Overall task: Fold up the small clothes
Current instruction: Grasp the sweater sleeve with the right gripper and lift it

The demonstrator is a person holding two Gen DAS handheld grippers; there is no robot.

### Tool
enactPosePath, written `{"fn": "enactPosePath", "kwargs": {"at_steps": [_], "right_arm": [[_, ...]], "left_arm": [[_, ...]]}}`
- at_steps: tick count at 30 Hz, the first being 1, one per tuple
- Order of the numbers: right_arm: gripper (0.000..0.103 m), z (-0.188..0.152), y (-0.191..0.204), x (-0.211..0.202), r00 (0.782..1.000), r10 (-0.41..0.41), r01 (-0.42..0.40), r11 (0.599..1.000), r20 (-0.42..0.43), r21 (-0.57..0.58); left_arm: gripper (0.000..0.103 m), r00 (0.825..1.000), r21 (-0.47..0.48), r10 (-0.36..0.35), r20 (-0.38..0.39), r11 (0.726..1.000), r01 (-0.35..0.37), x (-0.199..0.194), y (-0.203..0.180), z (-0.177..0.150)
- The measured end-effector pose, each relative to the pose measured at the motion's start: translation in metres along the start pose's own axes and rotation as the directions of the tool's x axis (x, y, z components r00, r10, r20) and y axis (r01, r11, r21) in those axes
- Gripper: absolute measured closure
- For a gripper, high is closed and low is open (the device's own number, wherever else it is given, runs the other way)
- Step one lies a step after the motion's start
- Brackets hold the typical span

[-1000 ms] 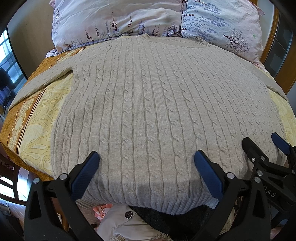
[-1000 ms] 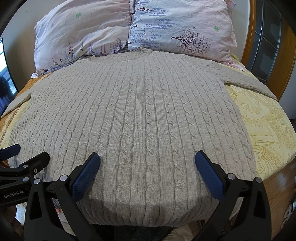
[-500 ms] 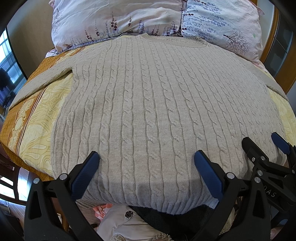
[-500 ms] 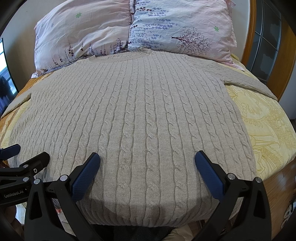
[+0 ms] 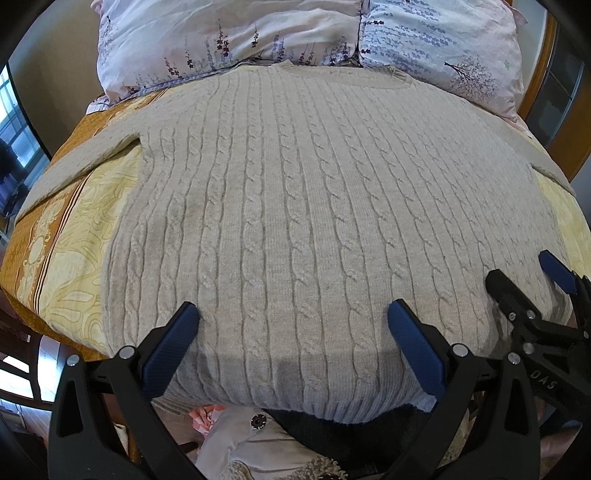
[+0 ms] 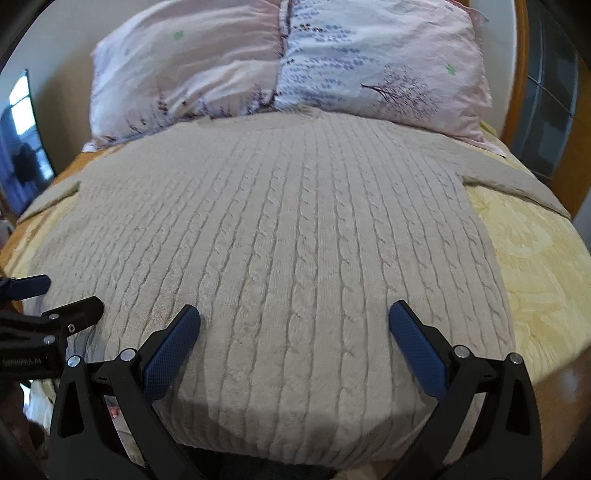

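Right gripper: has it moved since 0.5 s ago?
Yes. In the right wrist view the pillows sit lower and larger and the frame is motion-blurred, so the right gripper has tilted up or risen over the sweater. It is open.

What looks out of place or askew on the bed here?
Nothing stands out. The sweater lies flat and spread on the bedspread, collar at the pillows, and both grippers are open above its hem.

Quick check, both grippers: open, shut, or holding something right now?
Left gripper: open, jaws spread wide above the sweater, holding nothing.
Right gripper: open, jaws spread wide above the sweater, holding nothing.
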State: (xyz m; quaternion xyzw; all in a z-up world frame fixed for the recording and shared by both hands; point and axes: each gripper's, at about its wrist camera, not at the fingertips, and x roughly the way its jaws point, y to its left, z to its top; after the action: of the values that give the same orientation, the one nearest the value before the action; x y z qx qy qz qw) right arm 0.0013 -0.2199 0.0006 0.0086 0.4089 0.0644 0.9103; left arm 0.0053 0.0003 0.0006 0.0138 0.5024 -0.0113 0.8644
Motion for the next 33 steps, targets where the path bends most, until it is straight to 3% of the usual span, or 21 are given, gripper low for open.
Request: {"fn": "enactPosePath", "kwargs": {"at_steps": [4, 7, 10, 14, 16, 20, 24, 26, 28, 30, 33], "right_arm": [[0.001, 0.022, -0.043, -0.004, 0.997, 0.071, -0.073, 0.988, 0.02, 0.137], [0.007, 0.049, -0.108, -0.005, 0.996, 0.073, -0.086, 0.938, 0.051, 0.337], [0.023, 0.07, -0.191, 0.007, 0.996, 0.071, -0.084, 0.811, 0.046, 0.579], [0.035, 0.079, -0.258, 0.03, 0.998, 0.064, -0.05, 0.675, 0.009, 0.736], [0.04, 0.08, -0.278, 0.04, 0.998, 0.055, -0.032, 0.626, -0.004, 0.779], [0.046, 0.077, -0.312, 0.061, 0.998, 0.059, -0.041, 0.531, 0.012, 0.846], [0.05, 0.083, -0.333, 0.075, 0.999, 0.045, -0.049, 0.49, 0.031, 0.87], [0.057, 0.081, -0.344, 0.074, 0.998, 0.039, -0.053, 0.475, 0.04, 0.878], [0.073, 0.079, -0.355, 0.076, 0.999, 0.025, -0.044, 0.454, 0.036, 0.89], [0.079, 0.076, -0.368, 0.077, 0.999, 0.001, -0.035, 0.422, 0.038, 0.906], [0.081, 0.07, -0.381, 0.072, 0.998, -0.06, -0.009, 0.4, 0.036, 0.916]], "left_arm": [[0.002, 1.0, -0.012, 0.006, 0.028, 1.0, -0.005, -0.002, 0.006, 0.007], [0.002, 0.996, -0.035, -0.006, 0.094, 0.999, 0.009, -0.005, 0.015, 0.016], [0.002, 0.986, -0.044, -0.065, 0.151, 0.996, 0.072, -0.005, 0.022, 0.024], [0.002, 0.962, -0.021, -0.155, 0.226, 0.986, 0.164, -0.005, 0.028, 0.037], [0.002, 0.951, -0.001, -0.182, 0.248, 0.982, 0.188, -0.007, 0.027, 0.045], [0.002, 0.949, 0.019, -0.177, 0.262, 0.984, 0.178, -0.007, 0.027, 0.067], [0.002, 0.937, 0.016, -0.224, 0.27, 0.974, 0.228, -0.008, 0.034, 0.087], [0.002, 0.937, 0.018, -0.215, 0.276, 0.976, 0.219, -0.007, 0.035, 0.095], [0.002, 0.936, 0.023, -0.211, 0.281, 0.977, 0.214, -0.006, 0.035, 0.102], [0.002, 0.938, 0.026, -0.213, 0.273, 0.977, 0.214, -0.002, 0.035, 0.108], [0.002, 0.944, 0.022, -0.221, 0.247, 0.975, 0.222, 0.006, 0.036, 0.114]]}}
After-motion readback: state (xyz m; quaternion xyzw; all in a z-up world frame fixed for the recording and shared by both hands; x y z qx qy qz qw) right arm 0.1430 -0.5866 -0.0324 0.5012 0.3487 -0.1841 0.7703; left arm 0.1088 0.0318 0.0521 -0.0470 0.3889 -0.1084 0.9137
